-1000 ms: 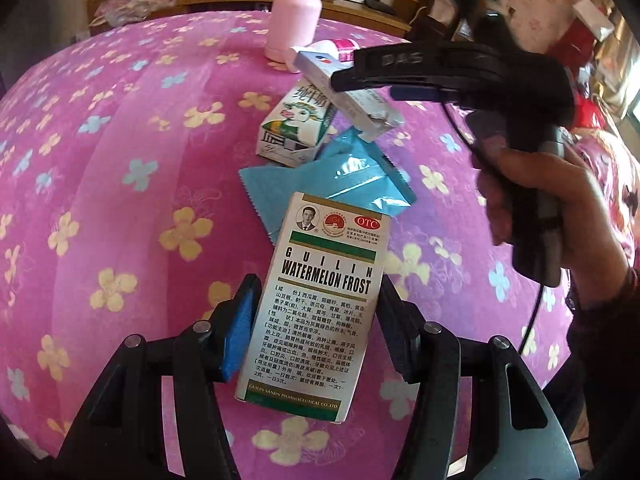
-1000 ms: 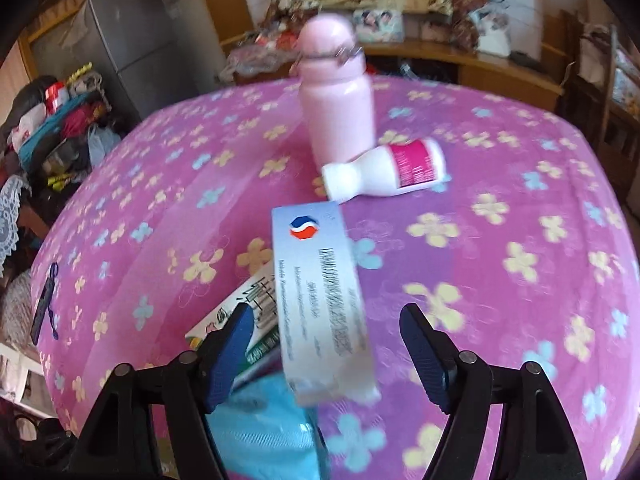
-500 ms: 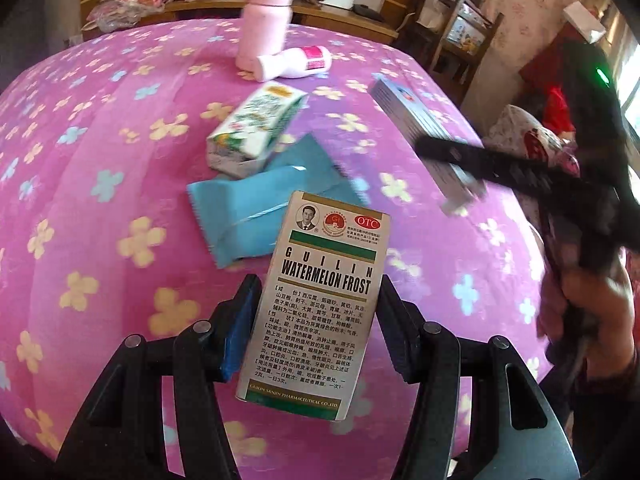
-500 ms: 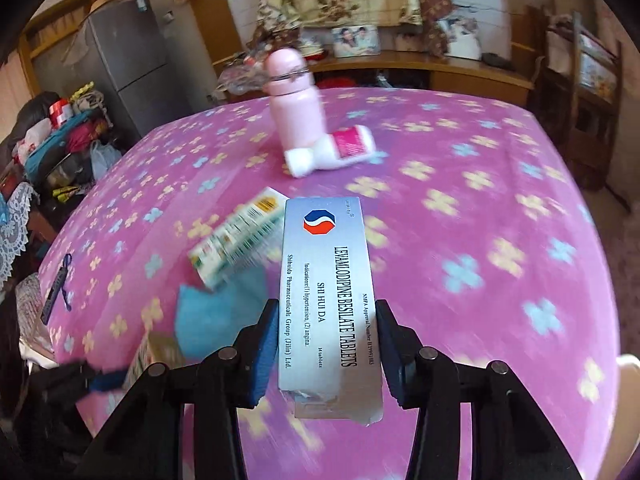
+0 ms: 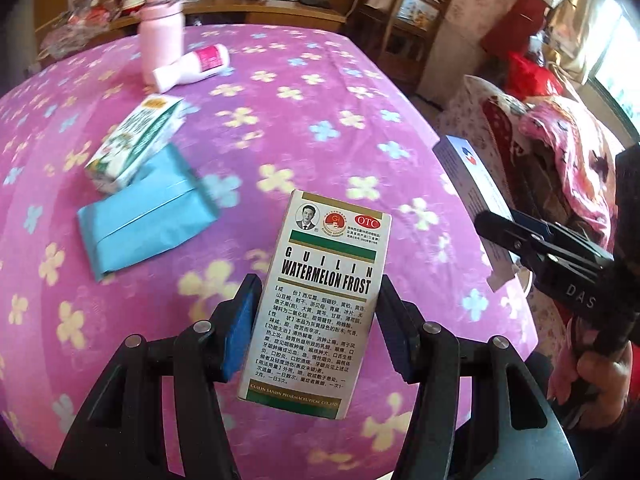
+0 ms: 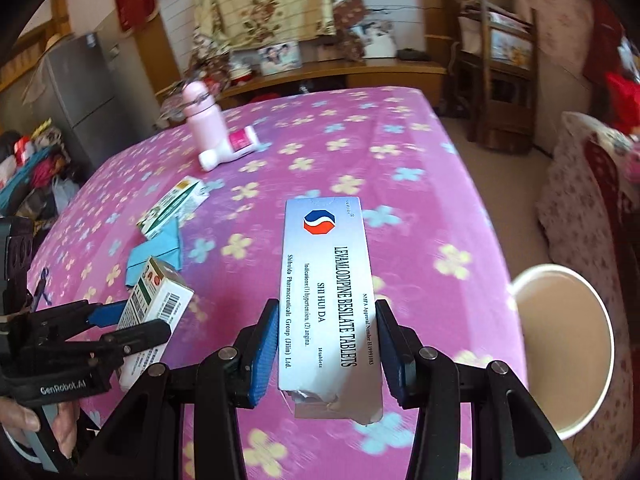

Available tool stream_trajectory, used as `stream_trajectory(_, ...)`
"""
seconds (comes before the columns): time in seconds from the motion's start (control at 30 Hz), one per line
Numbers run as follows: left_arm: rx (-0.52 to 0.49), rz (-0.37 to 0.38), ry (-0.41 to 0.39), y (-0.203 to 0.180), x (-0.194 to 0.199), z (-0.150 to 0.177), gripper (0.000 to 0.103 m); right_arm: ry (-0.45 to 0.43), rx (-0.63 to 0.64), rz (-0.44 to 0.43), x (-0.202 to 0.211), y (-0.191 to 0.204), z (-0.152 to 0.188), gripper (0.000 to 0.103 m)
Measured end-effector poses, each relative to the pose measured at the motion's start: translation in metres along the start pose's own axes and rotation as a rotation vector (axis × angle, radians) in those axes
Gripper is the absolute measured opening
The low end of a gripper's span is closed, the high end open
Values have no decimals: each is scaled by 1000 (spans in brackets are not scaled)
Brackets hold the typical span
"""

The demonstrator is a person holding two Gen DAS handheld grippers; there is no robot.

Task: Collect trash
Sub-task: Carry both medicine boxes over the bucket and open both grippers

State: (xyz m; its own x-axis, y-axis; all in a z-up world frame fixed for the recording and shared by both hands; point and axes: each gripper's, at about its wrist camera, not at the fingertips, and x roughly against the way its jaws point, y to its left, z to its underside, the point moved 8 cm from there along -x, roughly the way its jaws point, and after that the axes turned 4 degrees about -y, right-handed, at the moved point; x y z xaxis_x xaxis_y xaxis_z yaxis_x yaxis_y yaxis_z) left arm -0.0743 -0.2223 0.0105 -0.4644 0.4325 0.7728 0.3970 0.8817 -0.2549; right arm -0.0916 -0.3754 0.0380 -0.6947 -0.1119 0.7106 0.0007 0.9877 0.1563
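My left gripper point(image 5: 318, 320) is shut on a white and green "Watermelon Frost" box point(image 5: 340, 240), held up over the pink flowered tablecloth point(image 5: 320, 120). My right gripper point(image 6: 326, 312) is shut on a long silver tablet box point(image 6: 326, 248) with a torn near end. It hangs near the table's right edge. The right wrist view shows the left gripper point(image 6: 132, 320) and its box point(image 6: 160, 300) at lower left. On the cloth lie a green and white carton point(image 5: 136, 148), a blue packet point(image 5: 148, 216) and a white bottle with a pink label point(image 5: 192, 68).
A pink flask point(image 5: 162, 28) stands upright beside the white bottle at the far side. A white round bin point(image 6: 568, 340) with a beige inside sits off the table's right edge, below my right gripper. A floral chair and wooden shelves stand to the right.
Both grippers have swung right toward the table's edge with their boxes. The right jaws, wide around the silver box a second ago, have closed on it. The white bin has come into view.
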Motion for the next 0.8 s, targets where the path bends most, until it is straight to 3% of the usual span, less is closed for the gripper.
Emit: stream_trajectory(0.8,-142,122,30,-149,-56,-28,55,-16,-186,168,44,-145,37,45)
